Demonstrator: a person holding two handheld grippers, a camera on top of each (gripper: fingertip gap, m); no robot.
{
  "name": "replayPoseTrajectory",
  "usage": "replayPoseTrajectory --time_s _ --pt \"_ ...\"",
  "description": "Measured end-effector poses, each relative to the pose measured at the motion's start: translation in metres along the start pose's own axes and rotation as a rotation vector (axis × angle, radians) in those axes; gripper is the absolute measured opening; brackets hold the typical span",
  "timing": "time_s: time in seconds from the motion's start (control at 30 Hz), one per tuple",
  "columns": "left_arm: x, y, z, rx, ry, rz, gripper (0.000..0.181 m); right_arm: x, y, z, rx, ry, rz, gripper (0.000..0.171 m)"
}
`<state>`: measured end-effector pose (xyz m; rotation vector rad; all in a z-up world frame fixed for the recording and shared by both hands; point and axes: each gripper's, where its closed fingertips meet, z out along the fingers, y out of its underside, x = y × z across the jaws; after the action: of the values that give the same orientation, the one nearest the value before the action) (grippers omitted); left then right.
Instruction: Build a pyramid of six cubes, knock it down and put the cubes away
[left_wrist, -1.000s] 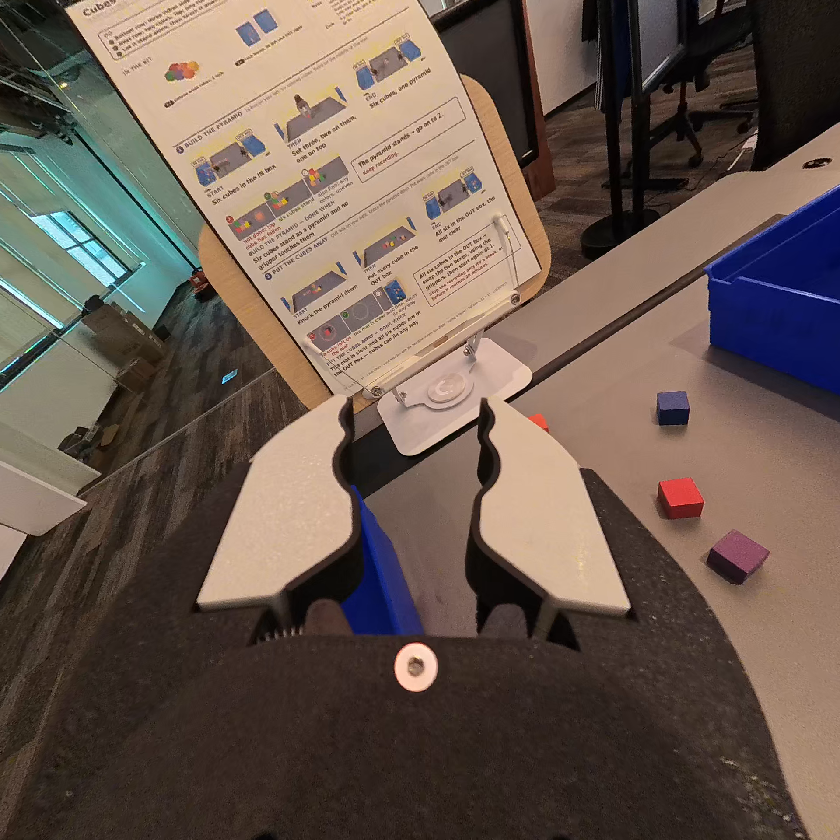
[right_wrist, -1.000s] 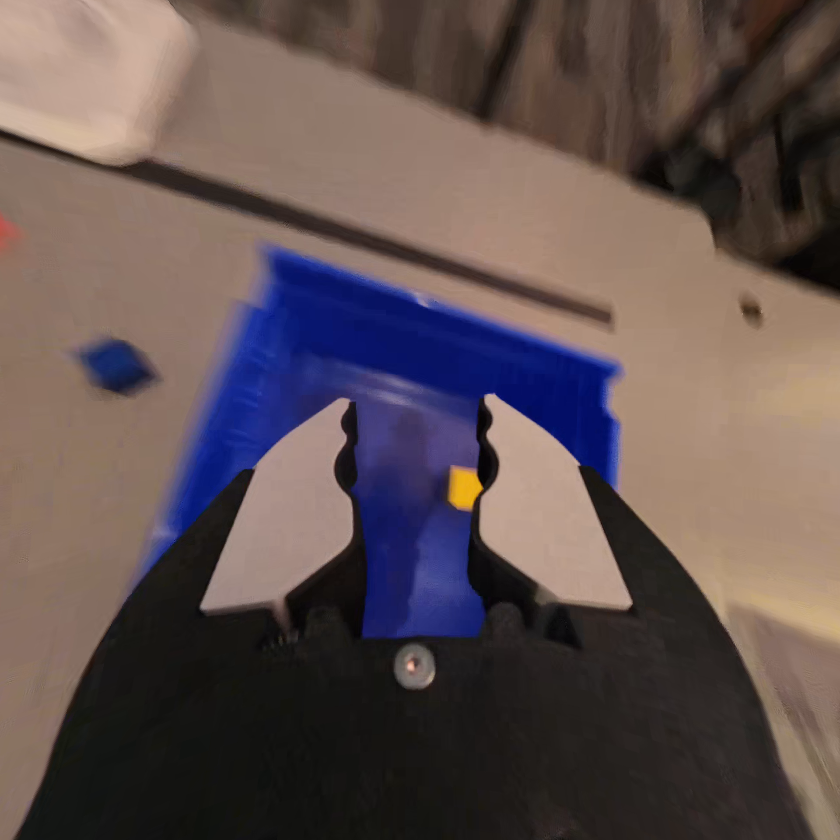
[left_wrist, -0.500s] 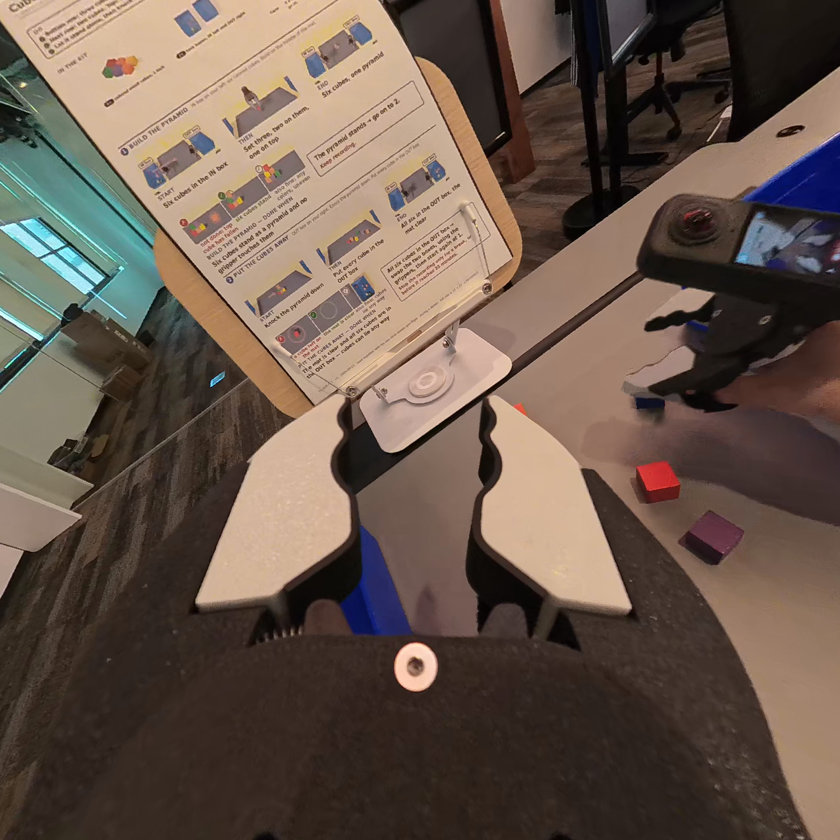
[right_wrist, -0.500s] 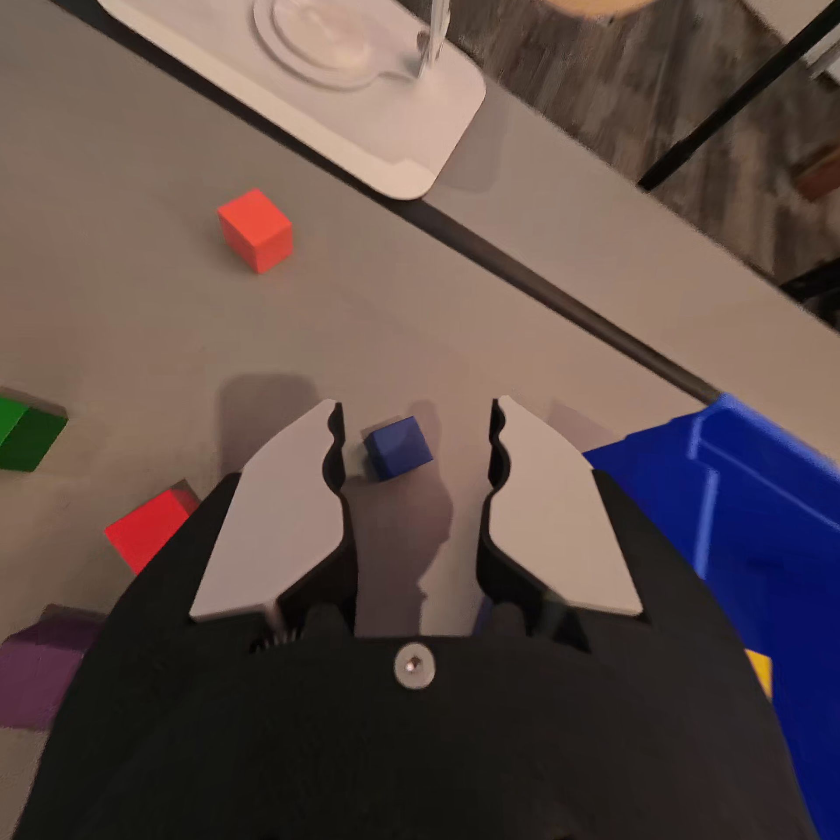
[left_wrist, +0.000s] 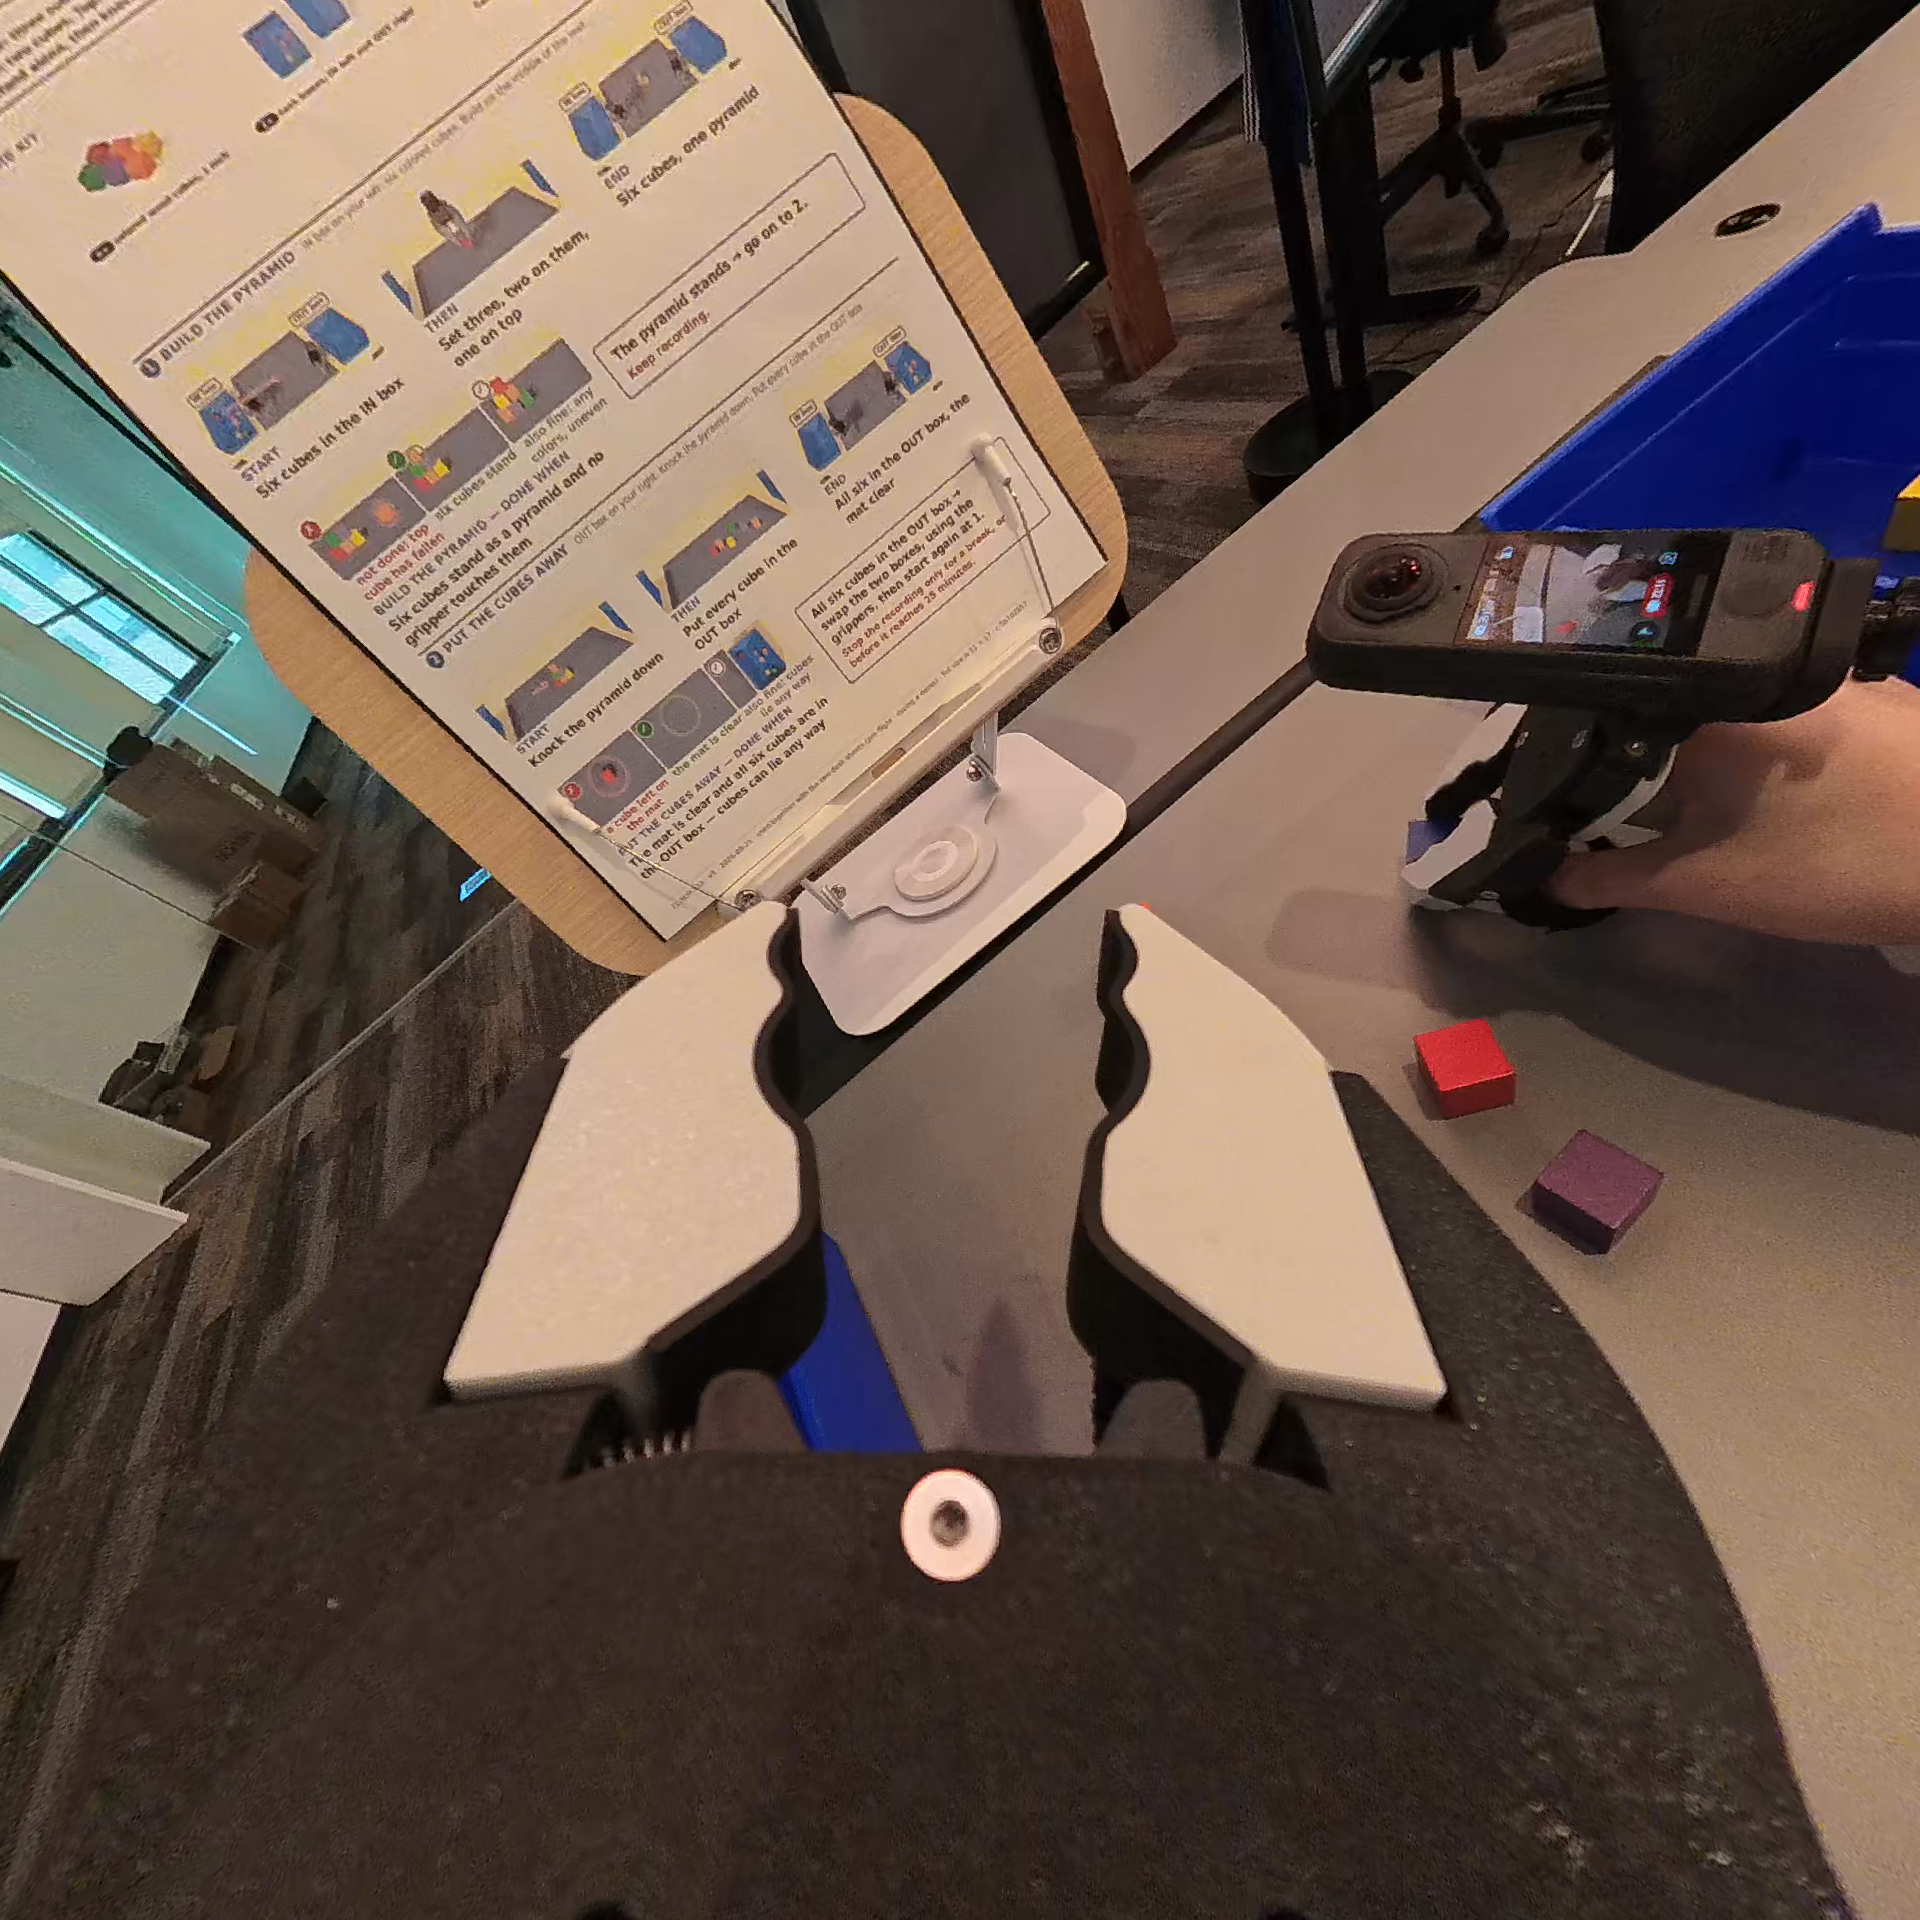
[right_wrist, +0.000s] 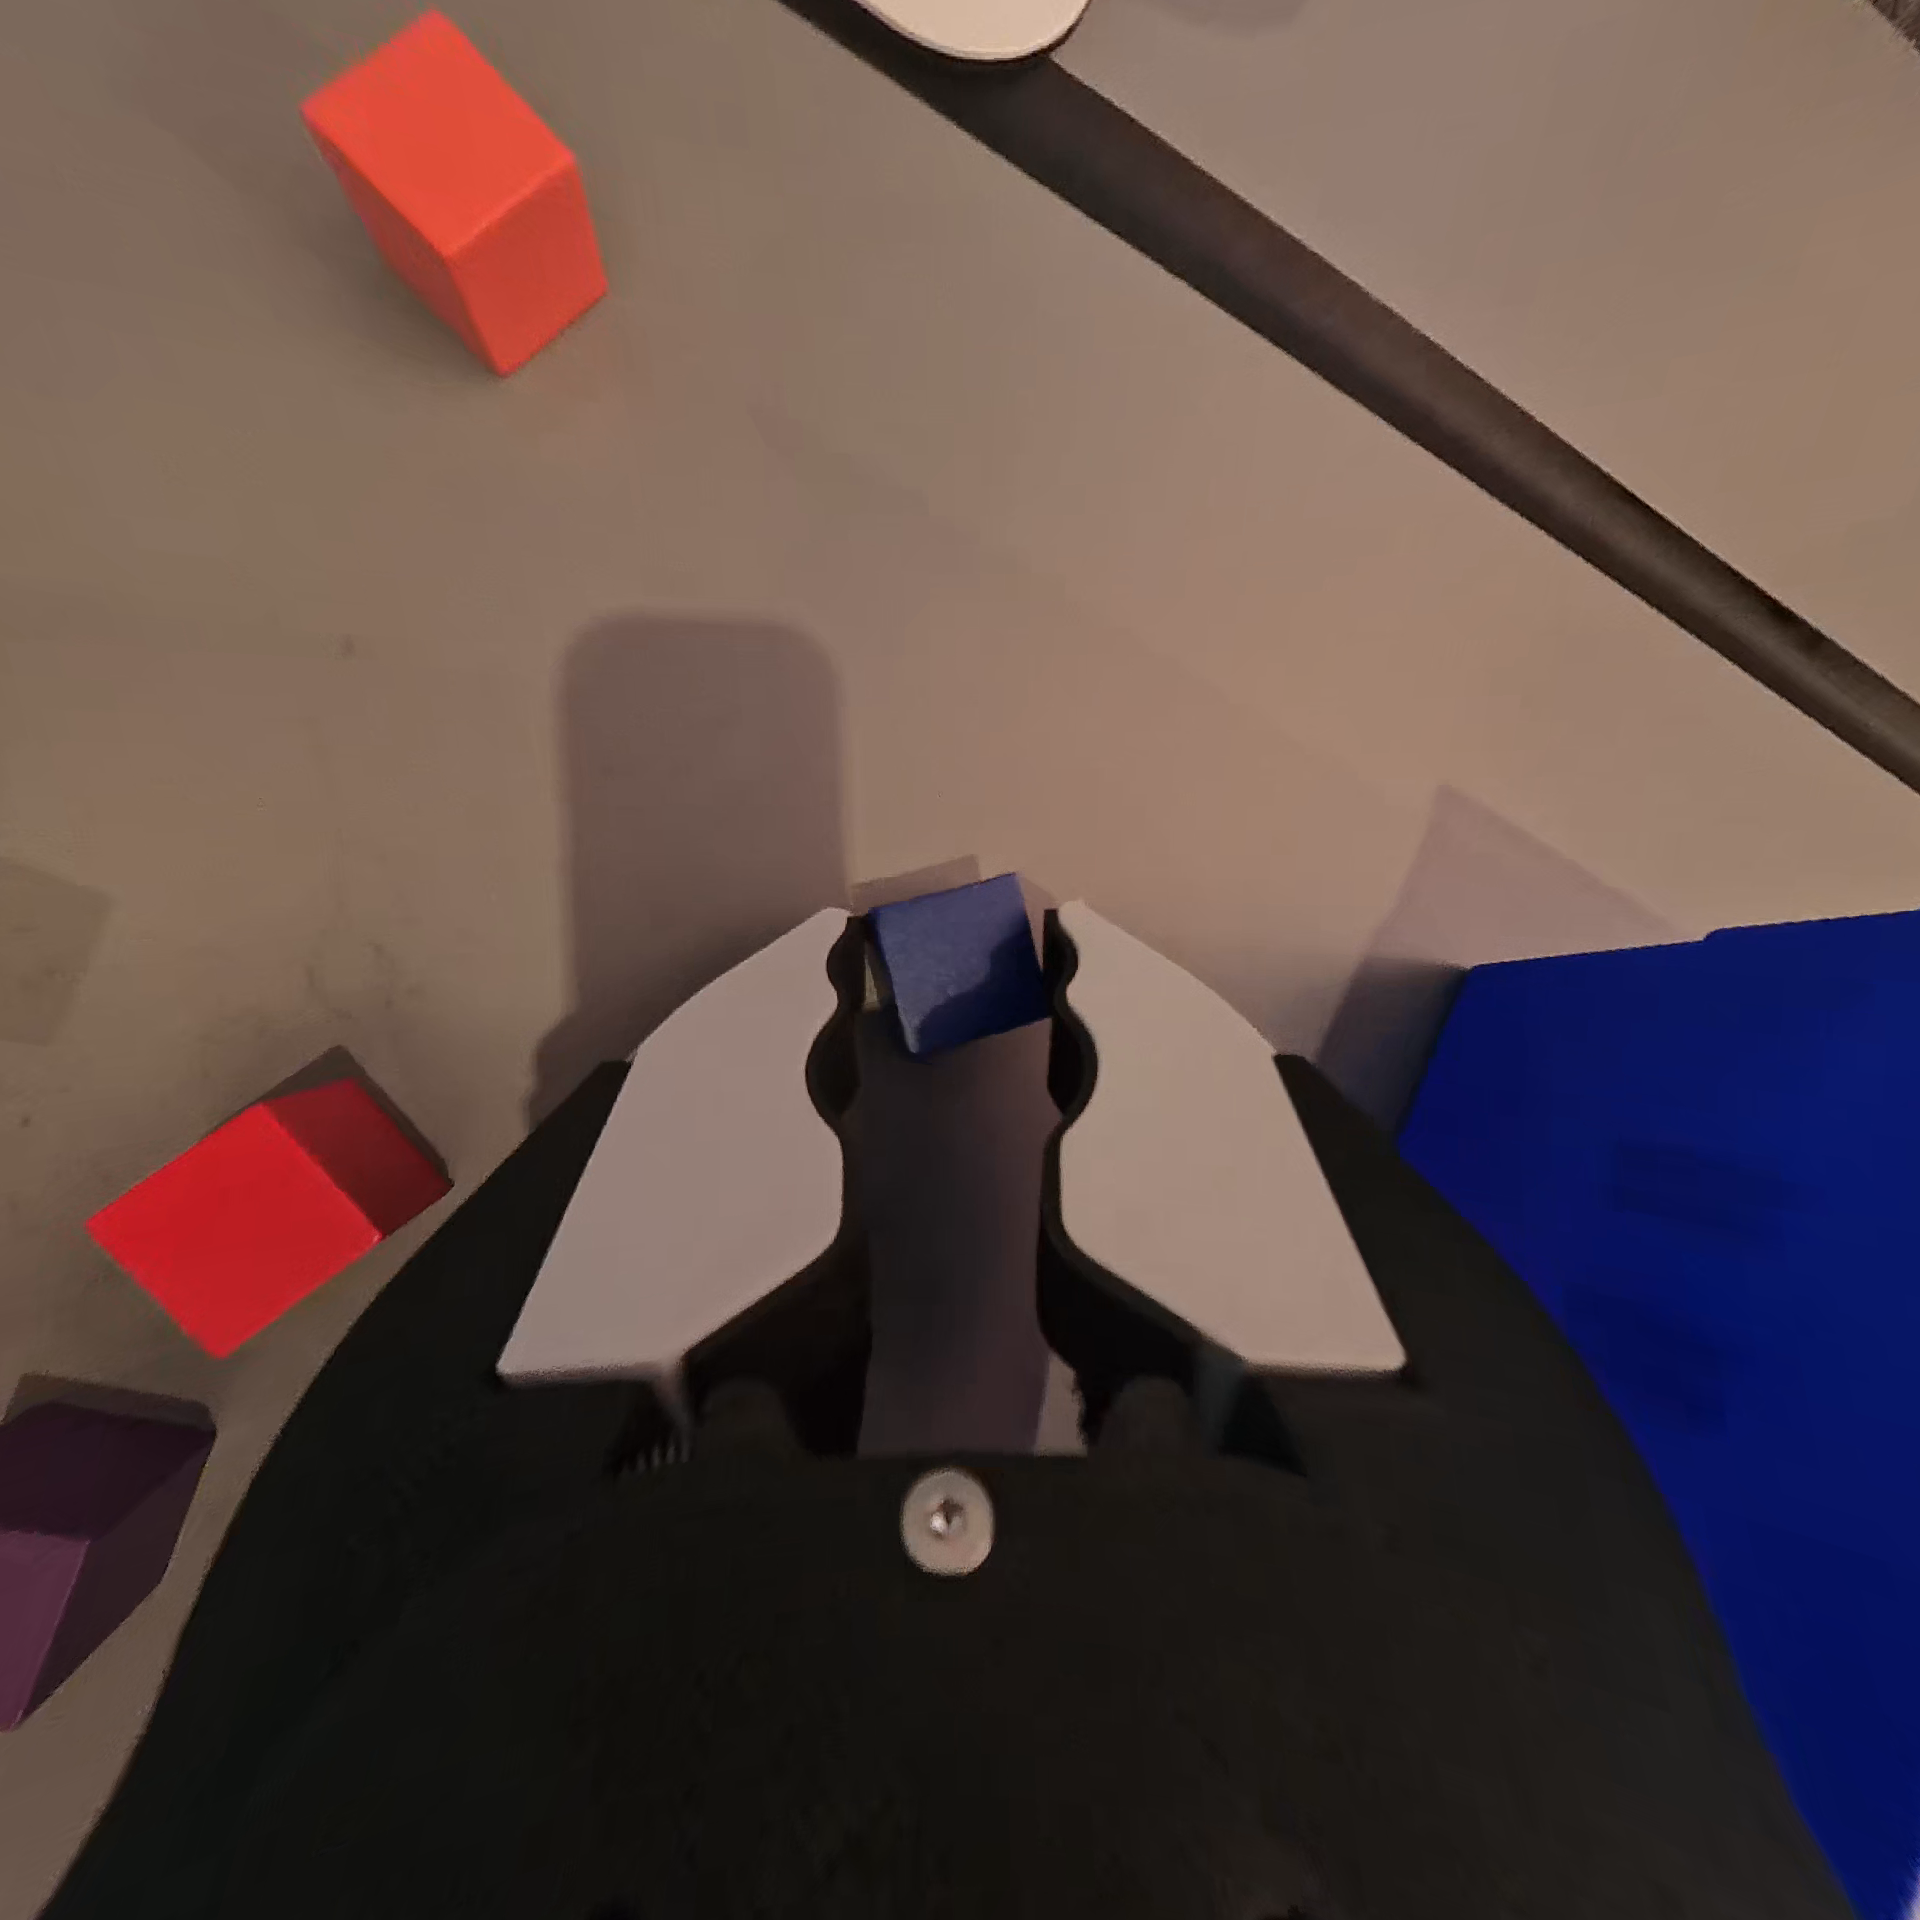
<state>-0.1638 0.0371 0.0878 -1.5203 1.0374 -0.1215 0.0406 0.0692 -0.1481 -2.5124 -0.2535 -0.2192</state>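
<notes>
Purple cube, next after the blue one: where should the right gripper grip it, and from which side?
Take the purple cube by two opposite flat side faces, from above. It lies flat on the table, apart from the red cube, so both fingers likely have room. It sits turned relative to the right gripper, so rotate the wrist until the jaws are square to its faces; a corner grip may slip.

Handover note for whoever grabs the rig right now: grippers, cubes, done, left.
Right gripper: jaws closed onto the blue cube on the table, beside the blue bin; whether it is gripped firmly yet is unclear.
Left gripper: open, empty, idle near the instruction stand.
Cubes: orange, red and purple lie loose on the table. A yellow one shows in the bin.
Done: pyramid is down, put-away under way.
Left: bin the blue cube, then the loose ones.
</notes>
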Motion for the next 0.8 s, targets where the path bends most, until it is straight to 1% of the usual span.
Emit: replayPoseTrajectory --time_s 0.1,0.23,0.3,0.33,0.5,0.6,0.7,0.73,0.8 --pt "0.002 0.000 0.000 0.000 0.003 0.006 0.055 -0.006 -0.001 -0.005 0.005 -0.030 -0.013 0.029" --pt "0.004 0.001 0.001 -0.005 0.006 0.013 0.055 -0.008 0.002 -0.006 -0.012 -0.045 -0.036 0.029" --pt "0.005 0.001 0.001 -0.007 0.009 0.015 0.055 -0.009 0.014 -0.004 -0.087 -0.051 -0.057 0.034" --pt "0.005 0.001 0.001 -0.008 0.010 0.018 0.055 -0.009 0.012 -0.006 -0.072 -0.045 -0.061 0.034" --pt "0.009 0.002 0.003 -0.017 0.017 0.030 0.055 -0.011 0.017 -0.010 -0.114 -0.025 -0.110 0.031" --pt "0.010 0.002 0.003 -0.016 0.019 0.035 0.054 -0.020 0.017 -0.015 -0.115 -0.079 -0.109 0.030" --pt "0.010 0.002 0.003 -0.017 0.017 0.042 0.054 -0.039 0.006 -0.034 -0.052 -0.224 -0.103 0.030" --pt "0.010 0.002 0.002 -0.016 0.014 0.044 0.054 -0.048 -0.003 -0.046 0.005 -0.275 -0.150 0.030" --pt "0.009 0.001 0.002 -0.015 0.013 0.047 0.054 -0.058 -0.020 -0.074 0.123 -0.316 -0.266 0.030"
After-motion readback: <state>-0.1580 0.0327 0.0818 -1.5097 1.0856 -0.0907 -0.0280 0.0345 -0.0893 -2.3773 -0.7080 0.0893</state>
